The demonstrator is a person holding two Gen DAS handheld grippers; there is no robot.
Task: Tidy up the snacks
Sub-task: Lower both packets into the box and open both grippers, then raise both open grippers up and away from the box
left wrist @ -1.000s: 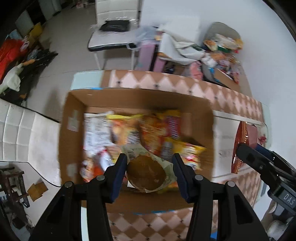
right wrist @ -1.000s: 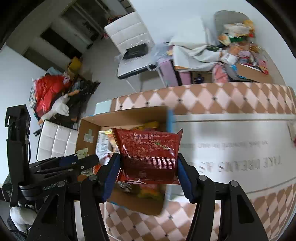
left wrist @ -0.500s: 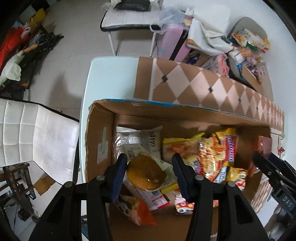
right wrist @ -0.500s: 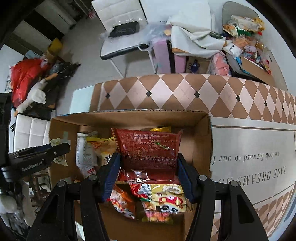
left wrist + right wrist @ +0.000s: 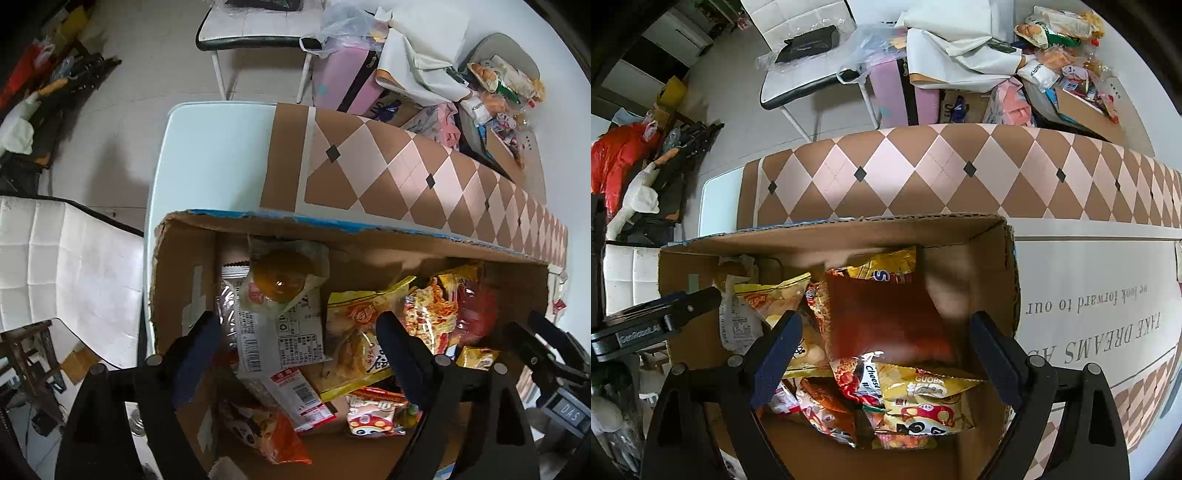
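Observation:
An open cardboard box (image 5: 173, 273) on the table holds several snack packets; it also shows in the right wrist view (image 5: 990, 236). A packaged bun (image 5: 280, 280) lies in the box's far left corner, on other packets. A red packet (image 5: 886, 321) lies on the pile in the box's right half, blurred. My left gripper (image 5: 299, 354) is open and empty above the box's left half. My right gripper (image 5: 886, 354) is open and empty above the right half. The right gripper shows at the left view's right edge (image 5: 546, 347), the left gripper at the right view's left edge (image 5: 661, 317).
The box stands on a table with a diamond-patterned cloth (image 5: 923, 173) and a printed white strip (image 5: 1089, 306). White chairs (image 5: 55, 266) (image 5: 805, 66) stand around. A cluttered heap of bags and snacks (image 5: 1052, 55) lies beyond the table.
Both grippers opened over the box. The bun dropped from the left gripper into the far left corner. The red packet dropped from the right gripper onto the pile.

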